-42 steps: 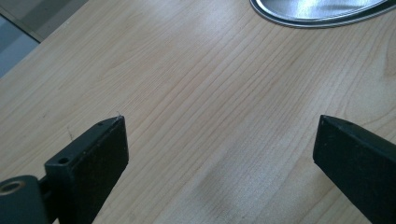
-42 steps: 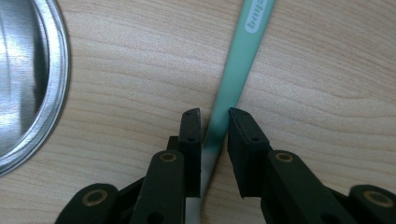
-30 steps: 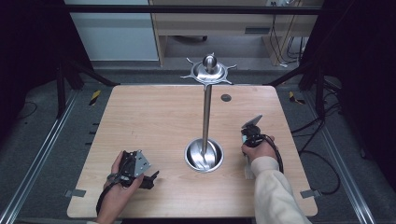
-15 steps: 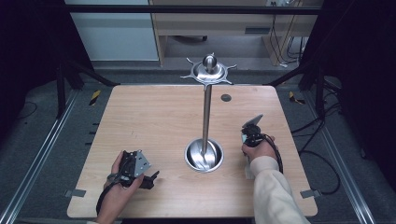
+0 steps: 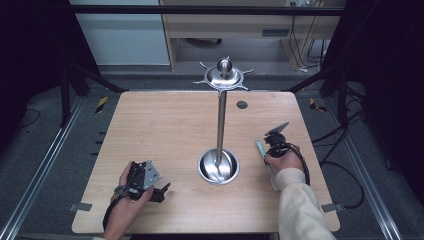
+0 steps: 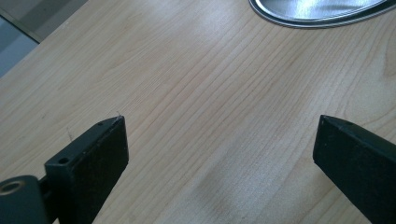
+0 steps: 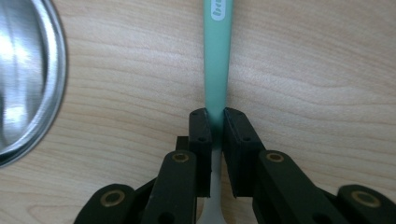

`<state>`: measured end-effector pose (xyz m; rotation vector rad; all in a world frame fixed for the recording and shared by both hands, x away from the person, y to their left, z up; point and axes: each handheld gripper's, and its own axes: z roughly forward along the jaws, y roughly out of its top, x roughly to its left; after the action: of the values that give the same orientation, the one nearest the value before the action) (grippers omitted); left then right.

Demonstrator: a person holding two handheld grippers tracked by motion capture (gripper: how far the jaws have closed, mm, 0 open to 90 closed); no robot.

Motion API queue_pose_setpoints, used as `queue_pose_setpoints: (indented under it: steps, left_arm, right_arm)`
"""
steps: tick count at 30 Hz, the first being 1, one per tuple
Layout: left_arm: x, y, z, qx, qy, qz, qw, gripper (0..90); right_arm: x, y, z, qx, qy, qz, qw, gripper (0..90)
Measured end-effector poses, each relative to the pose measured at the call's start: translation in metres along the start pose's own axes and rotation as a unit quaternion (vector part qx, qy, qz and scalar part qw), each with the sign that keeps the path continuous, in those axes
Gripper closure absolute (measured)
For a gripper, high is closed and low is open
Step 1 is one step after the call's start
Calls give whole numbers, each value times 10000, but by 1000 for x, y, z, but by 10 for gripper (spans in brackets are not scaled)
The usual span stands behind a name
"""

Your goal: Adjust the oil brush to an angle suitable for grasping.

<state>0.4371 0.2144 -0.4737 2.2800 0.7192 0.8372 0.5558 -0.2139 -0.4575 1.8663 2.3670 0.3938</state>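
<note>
1. Lower right of the high view: the right gripper (image 5: 273, 141) sits just right of the steel stand base (image 5: 218, 166); its jaws have just been closing, with the green-handled toothbrush (image 7: 217, 56) between them.
2. Right gripper view, centre frame: both pads press the handle where green meets white; clamped on the toothbrush, which lies flat on the wooden table (image 7: 317, 70), green end running to the top edge.
3. Meaning, as I judge it: grasp made; the lift is the step to come.
4. Lower left of the high view: the left gripper (image 5: 159, 191) rests on the table; left gripper view shows jaws spread wide, nothing between; idle.
</note>
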Motion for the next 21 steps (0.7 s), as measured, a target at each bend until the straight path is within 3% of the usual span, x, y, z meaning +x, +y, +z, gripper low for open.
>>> queue_pose_setpoints:
  steps: [4, 8, 9, 10, 11, 12, 13, 14, 16, 17, 18, 19, 20, 21]
  left_arm:
    - [1, 0, -1, -19, 13, -17, 10000, 30]
    - [2, 0, 0, -22, -6, -12, 10000, 30]
    - [2, -1, 0, -10, -6, -18, 10000, 30]
    - [2, -1, 0, -7, 4, -26, 10000, 30]
    - [2, -1, -1, -13, 15, -31, 10000, 30]
    - [2, -1, -1, -28, 28, -38, 10000, 30]
    - [2, -1, -2, -43, 48, -45, 10000, 30]
    - [2, -1, -2, -56, 60, -45, 10000, 30]
    - [2, -1, -1, -70, 98, -63, 9999, 30]
    - [2, 0, -1, -66, 95, -56, 9999, 30]
    - [3, 0, 0, -32, 93, -24, 9999, 30]
    - [4, 0, 1, -28, 114, -39, 9999, 30]
    - [4, 0, 1, -23, 121, -50, 9999, 30]
    - [5, 0, 1, -5, 130, -40, 9999, 30]
  right_arm:
    - [-2, -1, -17, -333, 199, -38, 9992, 821]
    - [-2, 0, -43, -811, 433, -175, 9956, 821]
    - [-1, 0, -54, -996, 512, -258, 9934, 821]
    - [-1, 0, -54, -996, 512, -258, 9934, 821]
    - [1, -1, -70, -1301, 626, -394, 9887, 821]
    - [1, -1, -70, -1301, 626, -394, 9887, 821]
    - [3, -3, -84, -1549, 714, -486, 9841, 821]
    - [3, -3, -84, -1549, 714, -486, 9841, 821]
    - [4, -4, -97, -1758, 820, -516, 9796, 821]
    - [4, -5, -111, -2053, 910, -540, 9730, 821]
    - [4, -5, -111, -2053, 910, -540, 9730, 821]
    - [6, -5, -121, -2343, 1007, -529, 9655, 821]
    - [6, -5, -121, -2343, 1007, -529, 9655, 821]
    - [6, -5, -127, -2570, 1052, -534, 9592, 820]
